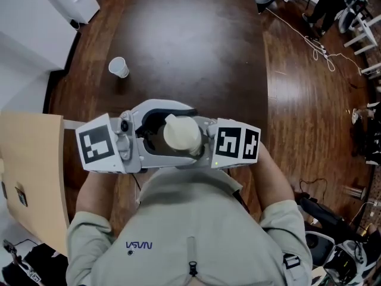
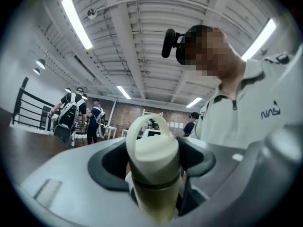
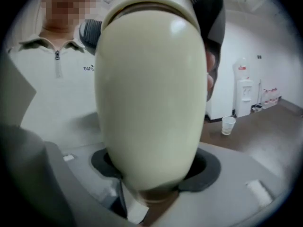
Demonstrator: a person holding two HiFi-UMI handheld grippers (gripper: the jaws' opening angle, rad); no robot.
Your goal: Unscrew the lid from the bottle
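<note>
Bottle (image 1: 181,134) is up in the air at the person's chest, clear of the table (image 1: 190,34), upright with the lid (image 2: 151,145) facing up. Left gripper (image 2: 154,207) has its jaws pinched on the body below the dark seam. Right gripper (image 3: 151,193) is clamped on the bottle too, low down, and the body fills its view. Looks like a two-point hold so one side can brace while the other twists. Neither tong is clearly on the lid, so my guess is a regrip comes before any unscrewing. Lid looks fully seated, loop handle on top.

Table is dark brown wood with just a paper cup (image 1: 118,67) on it, well apart from the bottle. Wood floor (image 1: 297,94) has loose cables (image 1: 318,46). The room is open, with strip lights (image 2: 78,22) overhead, people (image 2: 71,110) at the far side and a water dispenser (image 3: 245,96) by the wall
</note>
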